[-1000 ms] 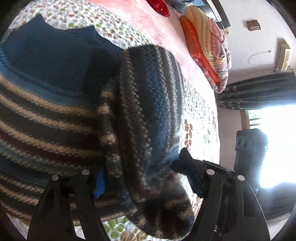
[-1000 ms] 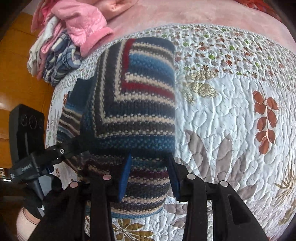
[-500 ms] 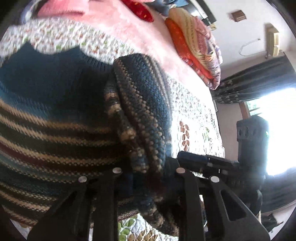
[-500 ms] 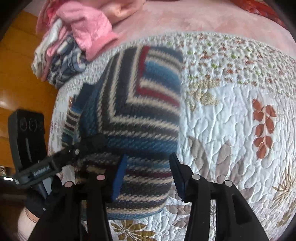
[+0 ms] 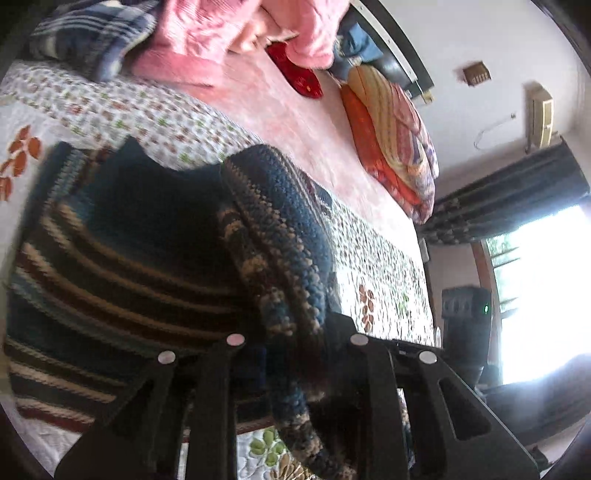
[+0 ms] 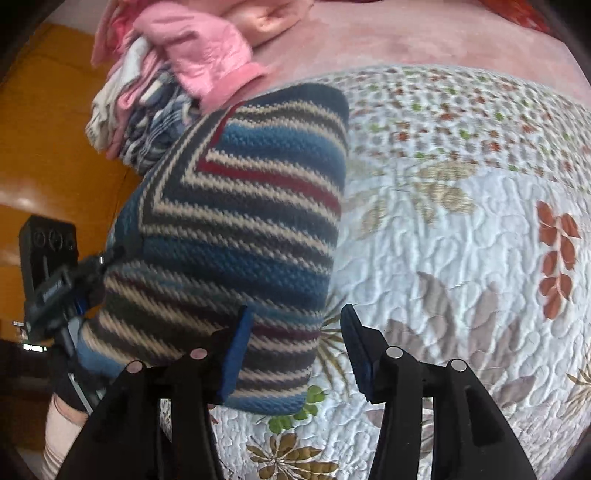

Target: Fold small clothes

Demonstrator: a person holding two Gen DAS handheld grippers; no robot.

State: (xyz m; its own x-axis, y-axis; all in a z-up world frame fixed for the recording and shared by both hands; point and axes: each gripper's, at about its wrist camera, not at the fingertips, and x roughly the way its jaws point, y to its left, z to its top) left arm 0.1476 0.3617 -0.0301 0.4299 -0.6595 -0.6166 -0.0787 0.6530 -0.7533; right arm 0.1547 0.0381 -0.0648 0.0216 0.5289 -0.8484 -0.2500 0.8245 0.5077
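A striped knitted sweater, in bands of blue, navy, cream and dark red, lies folded on a white quilted bedspread printed with leaves and flowers. In the right wrist view the sweater fills the left and middle of the scene, its far edge reaching towards a heap of clothes in pink, white and blue plaid at the far left. Beyond the quilt a pink bed cover stretches away.

The right gripper stands open at the near edge of the sweater. Its left blue pad touches the knit, and its right pad hangs apart over bare quilt, so nothing is pinched between them.

The left gripper is closed on a raised fold of the sweater, and the thick knit bunches up between its two black fingers. The rest of the garment spreads flat to the left in this view, with its plain navy part towards the far side. The same gripper also shows at the left edge of the right wrist view, clamped to the sweater's side.

In the left wrist view a stack of folded orange and patterned blankets sits at the far right of the bed. A dark curtain hangs beside a bright window
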